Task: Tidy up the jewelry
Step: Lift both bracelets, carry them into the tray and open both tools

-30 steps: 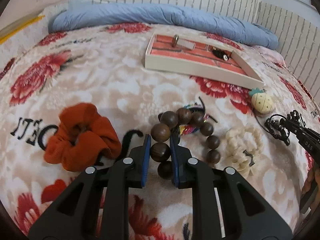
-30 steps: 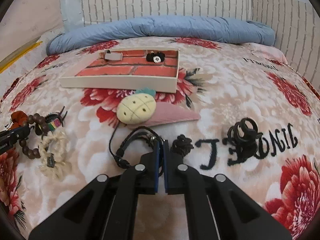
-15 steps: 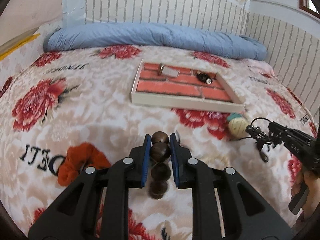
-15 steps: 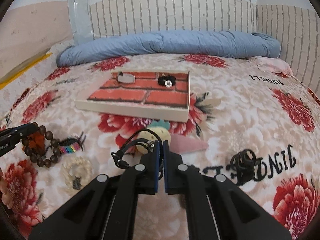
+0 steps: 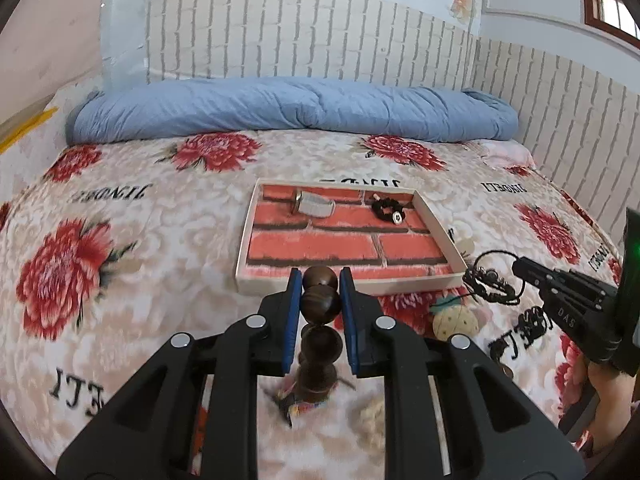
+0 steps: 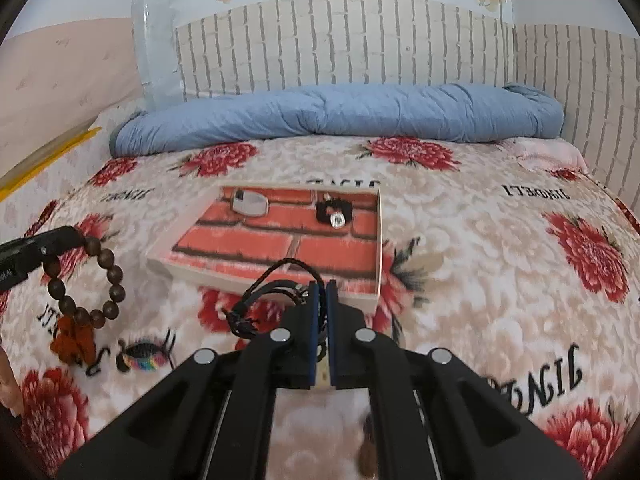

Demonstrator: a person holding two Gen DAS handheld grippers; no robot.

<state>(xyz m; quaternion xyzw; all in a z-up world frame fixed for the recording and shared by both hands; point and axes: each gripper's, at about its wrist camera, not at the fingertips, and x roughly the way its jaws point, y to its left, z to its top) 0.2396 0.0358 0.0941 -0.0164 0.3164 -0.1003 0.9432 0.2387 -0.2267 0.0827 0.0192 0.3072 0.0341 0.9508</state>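
My left gripper (image 5: 320, 280) is shut on a dark wooden bead bracelet (image 5: 320, 304), which hangs below the jaws above the bed; the right wrist view shows the same bracelet (image 6: 108, 280) dangling at the left. My right gripper (image 6: 322, 290) is shut on a black braided cord bracelet (image 6: 264, 296), whose loops stick out to the left of the jaws; the left wrist view has it (image 5: 486, 280) at the right. Ahead of both lies a shallow white tray (image 5: 244, 252) with a brick-pattern floor, holding a silver piece (image 5: 314, 205) and a black band (image 5: 386, 210).
On the floral blanket lie a pineapple-shaped charm (image 5: 454, 322), an orange scrunchie (image 6: 74, 340), a rainbow woven band (image 6: 142, 358) and a black ring cluster (image 5: 532, 318). A rolled blue quilt (image 5: 288, 110) lines the far side, under a brick-pattern wall. A hand (image 5: 604, 412) shows at right.
Both grippers rose off the blanket with their bracelets and came nearer to the tray. The bead bracelet left the bed and now hangs; the cord bracelet lifted too.
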